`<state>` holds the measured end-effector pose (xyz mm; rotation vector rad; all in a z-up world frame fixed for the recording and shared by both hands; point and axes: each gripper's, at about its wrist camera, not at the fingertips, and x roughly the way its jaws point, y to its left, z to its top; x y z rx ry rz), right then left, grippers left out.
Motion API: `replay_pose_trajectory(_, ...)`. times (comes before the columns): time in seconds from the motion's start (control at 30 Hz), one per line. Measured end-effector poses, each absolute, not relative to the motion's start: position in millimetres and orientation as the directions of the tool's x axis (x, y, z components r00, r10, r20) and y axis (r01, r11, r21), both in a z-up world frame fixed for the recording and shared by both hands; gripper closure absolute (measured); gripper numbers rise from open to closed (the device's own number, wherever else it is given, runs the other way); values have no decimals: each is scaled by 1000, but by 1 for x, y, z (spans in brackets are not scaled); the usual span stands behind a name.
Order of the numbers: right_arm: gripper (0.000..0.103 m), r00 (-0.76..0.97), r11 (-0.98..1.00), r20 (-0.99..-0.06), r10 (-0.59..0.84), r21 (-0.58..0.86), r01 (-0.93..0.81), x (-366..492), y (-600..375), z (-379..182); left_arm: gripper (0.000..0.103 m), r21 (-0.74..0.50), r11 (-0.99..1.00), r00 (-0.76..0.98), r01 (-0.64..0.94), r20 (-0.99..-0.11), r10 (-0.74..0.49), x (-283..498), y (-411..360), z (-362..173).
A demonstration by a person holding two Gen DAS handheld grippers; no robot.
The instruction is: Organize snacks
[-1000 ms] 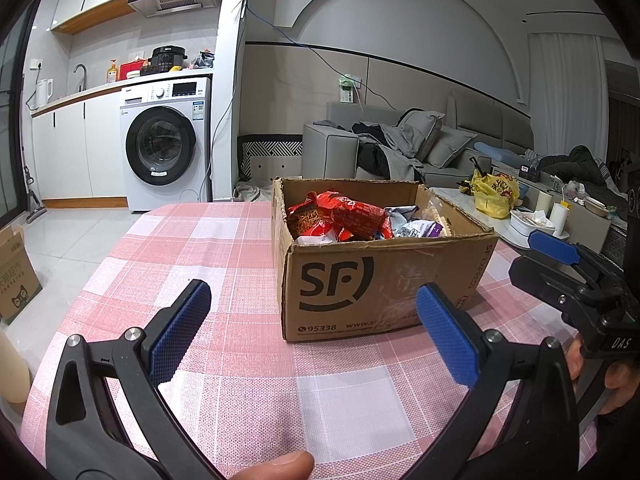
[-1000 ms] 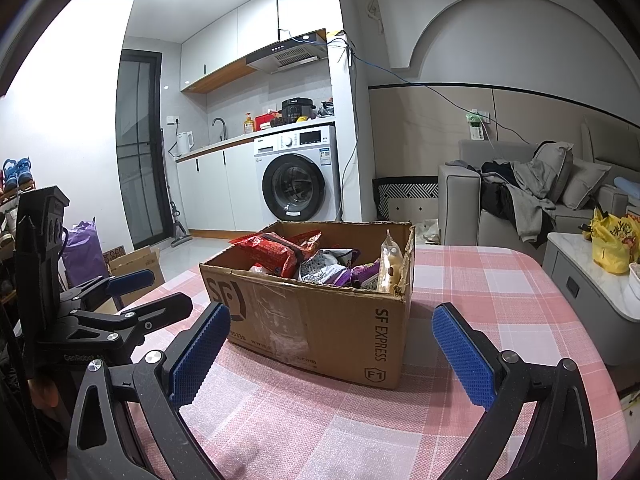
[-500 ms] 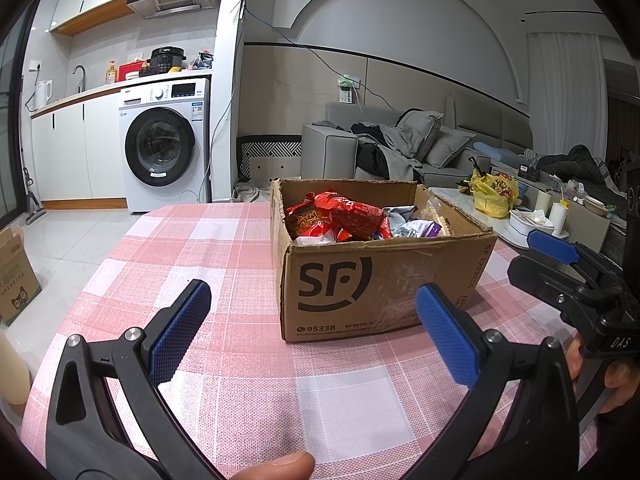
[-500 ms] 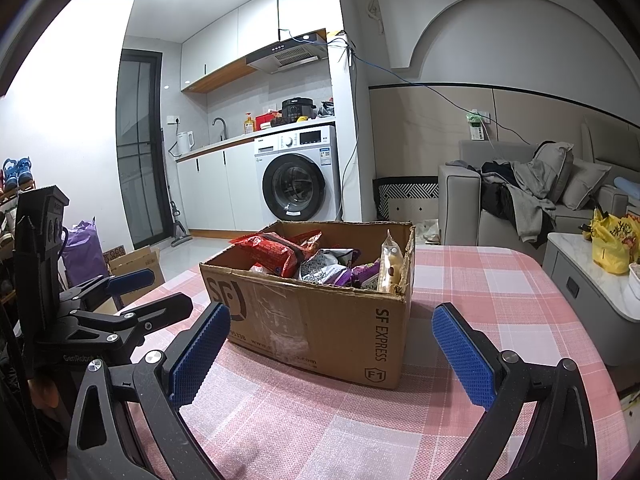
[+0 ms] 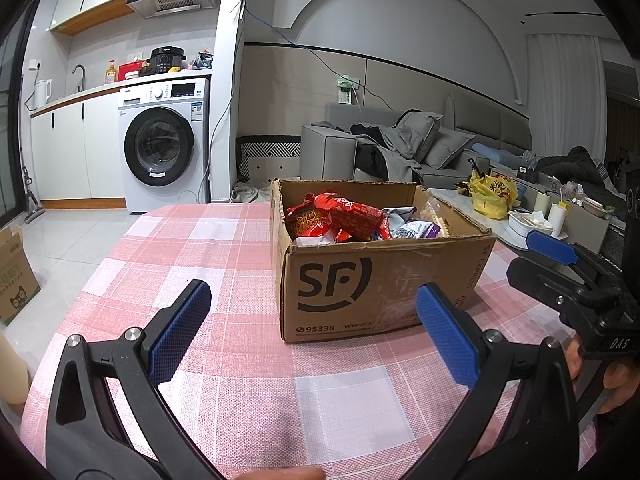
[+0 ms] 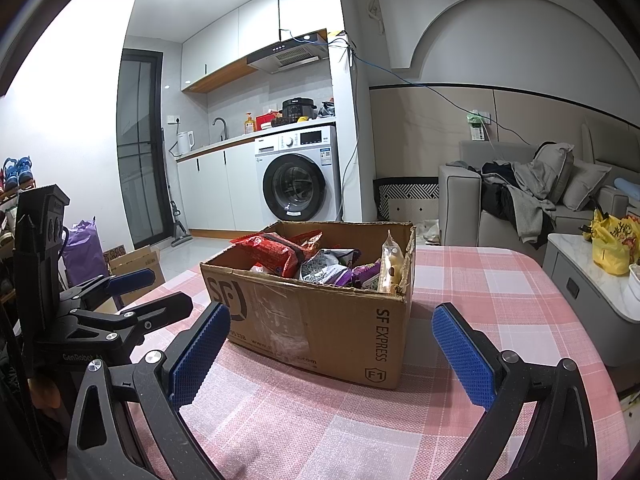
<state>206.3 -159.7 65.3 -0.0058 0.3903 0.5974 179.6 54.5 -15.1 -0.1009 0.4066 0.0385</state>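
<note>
A brown SF cardboard box (image 5: 372,284) stands open on the pink checked tablecloth (image 5: 200,240). It holds several snack packs: a red bag (image 5: 344,216), purple and grey packs (image 5: 412,228), and a pale pack (image 6: 390,264) upright at its right end. The box also shows in the right wrist view (image 6: 320,324). My left gripper (image 5: 312,320) is open and empty, hovering in front of the box. My right gripper (image 6: 330,340) is open and empty near the box's right corner. Each gripper shows in the other's view: the right one (image 5: 568,276) and the left one (image 6: 120,300).
The table edge falls off to the left toward a tiled floor with a cardboard box (image 5: 16,280). A low side table (image 5: 520,220) with a yellow bag (image 5: 492,196) stands to the right. A washing machine (image 5: 164,144) and sofa (image 5: 400,148) are behind.
</note>
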Motion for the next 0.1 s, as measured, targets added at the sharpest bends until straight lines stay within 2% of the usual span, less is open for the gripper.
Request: replay_pose_trajectory(0.1,0,756,829,-360,546,107,-548,206,-160,65,0,-90,995,920,-52,-391,13,181,53,-14)
